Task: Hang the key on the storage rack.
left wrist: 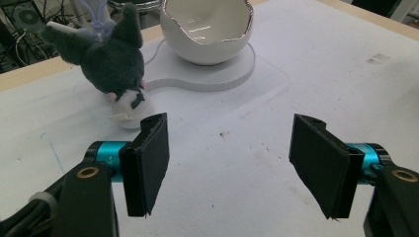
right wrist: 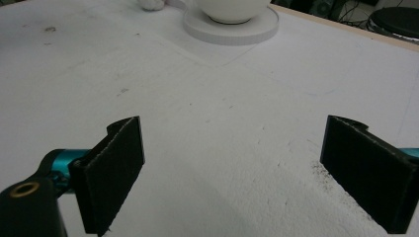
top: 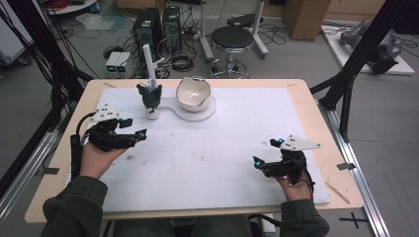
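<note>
At the far left of the white mat, the dark grey plush toy (top: 149,95) stands with its pale foot on the sheet, just beside the broken-egg bowl (top: 193,93), which sits on its white base (top: 211,109). That toy looks like the thing in play, because the left claw (top: 132,129) is the one nearest to it and pointed its way. From the left gripper view, the jaws stand wide apart, released, holding nothing, with the plush (left wrist: 106,54) up ahead and off to the left of the gap between them, not yet between the pads. The bowl (left wrist: 207,29) sits right of the toy, close by.

Over on the other side, the right claw (top: 266,154) hovers low over bare mat near the front right of the counter (top: 316,106), well apart from everything. Its jaws are spread too, empty, and the right gripper view has the base (right wrist: 232,27) far ahead.

So I read this as the approach step, with no grasp made yet. Next move, by my judgement: the left claw needs to go forward and swing a touch left so the toy's body lands between the pads, then close. It's soft and top-heavy on that small foot, so a nudge could tip it toward the bowl; a grip around the dark body looks safest.
</note>
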